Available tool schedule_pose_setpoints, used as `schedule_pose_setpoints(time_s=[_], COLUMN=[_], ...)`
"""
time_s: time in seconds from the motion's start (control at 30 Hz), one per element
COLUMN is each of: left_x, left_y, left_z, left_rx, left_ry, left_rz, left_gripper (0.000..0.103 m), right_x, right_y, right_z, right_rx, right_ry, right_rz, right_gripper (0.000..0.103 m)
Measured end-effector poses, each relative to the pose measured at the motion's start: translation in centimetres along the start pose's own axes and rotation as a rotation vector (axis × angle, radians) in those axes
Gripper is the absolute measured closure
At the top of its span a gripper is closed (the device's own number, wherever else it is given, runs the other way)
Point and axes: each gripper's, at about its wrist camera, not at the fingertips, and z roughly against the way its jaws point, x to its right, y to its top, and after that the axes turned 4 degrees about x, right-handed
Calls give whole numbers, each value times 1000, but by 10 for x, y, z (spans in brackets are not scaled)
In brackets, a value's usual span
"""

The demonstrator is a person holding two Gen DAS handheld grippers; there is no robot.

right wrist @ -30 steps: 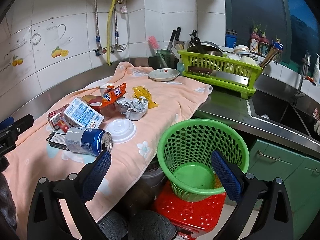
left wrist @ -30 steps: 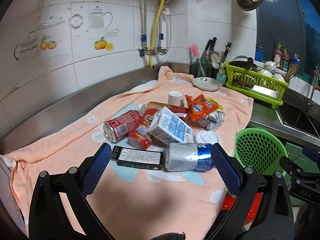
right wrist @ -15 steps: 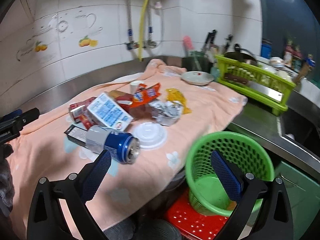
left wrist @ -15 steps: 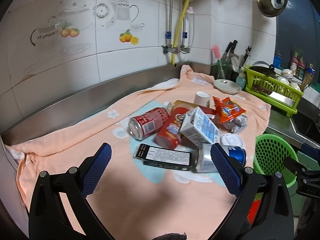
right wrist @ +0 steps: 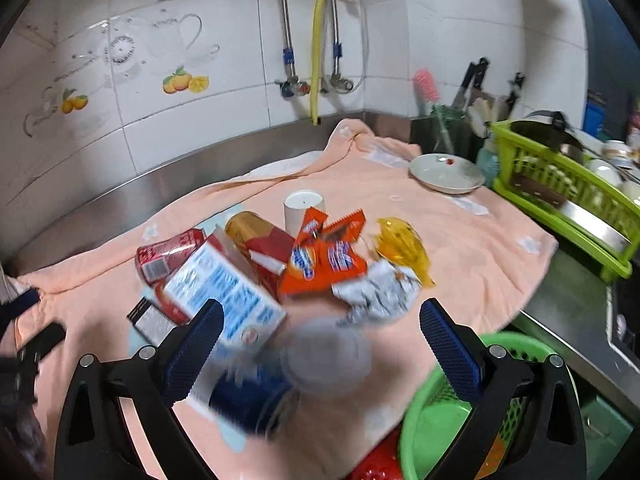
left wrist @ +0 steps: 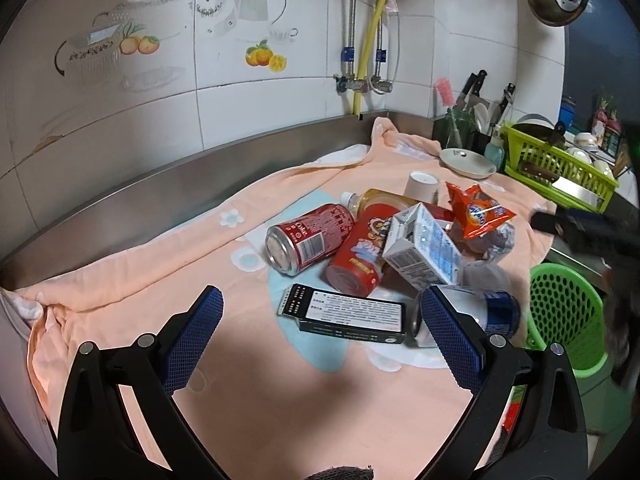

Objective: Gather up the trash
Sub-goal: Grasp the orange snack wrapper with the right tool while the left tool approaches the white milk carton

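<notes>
A pile of trash lies on a peach towel (left wrist: 168, 248): a red cola can (left wrist: 310, 238), a red snack tube (left wrist: 358, 256), a white-blue milk carton (left wrist: 422, 250), a black box (left wrist: 346, 314), a blue-silver can (left wrist: 480, 314), an orange wrapper (left wrist: 478, 212) and a white cup (left wrist: 420, 186). My left gripper (left wrist: 320, 332) is open, just short of the black box. My right gripper (right wrist: 318, 340) is open above the blue can (right wrist: 252, 398) and a white lid (right wrist: 326, 356), both blurred. The carton (right wrist: 224, 292), orange wrapper (right wrist: 324, 258) and foil wrapper (right wrist: 378, 292) lie beyond.
A green perforated basket (left wrist: 566, 320) stands below the counter edge at the right, on a red stool (right wrist: 374, 466). A white dish (right wrist: 446, 174), a utensil holder (left wrist: 460, 128) and a green dish rack (right wrist: 560, 184) sit at the back right. Tiled wall and pipes (left wrist: 362, 36) behind.
Both grippers have moved in toward the trash pile. The right view swung left from the basket to over the blue can and lid. Both stay open.
</notes>
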Motion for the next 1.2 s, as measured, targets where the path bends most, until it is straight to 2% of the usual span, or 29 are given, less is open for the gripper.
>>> schedule_pose_setpoints(time_s=[0.17,0.23,0.3,0.53,0.67,0.8,0.97,1.2], left_x=[-9,-13,-16,-15,-3,14,37,50], left_y=[0,0,1,7,14,22,23,23], left_z=[-13,-17,-20,-31,-40,-55,-81,-112], left_rx=[-21,-27,-29,-46,-58,-75,-129,-197], left_ry=[0,-2,-3,-45,-102,-181,-275,-350], left_rz=[17,24,28,9,-14,-48,-79,-56], left_gripper=[5,5,5,6,7,12,19,26], right_x=[2,5,6,15,17,19,21,25], right_y=[33,42,50,59,57,54,52,55], right_z=[-48,-66,-82,-124,-139,-144,-141,-121], right_rx=[-85,-127,-167,-264,-323,-335,-313,-253], right_ry=[32,34,32,10,-1,7,20,100], right_rz=[13,-1,-2,-38,-39,-48,-54,-95], right_gripper=[8,11,18,20,29,43,54,59])
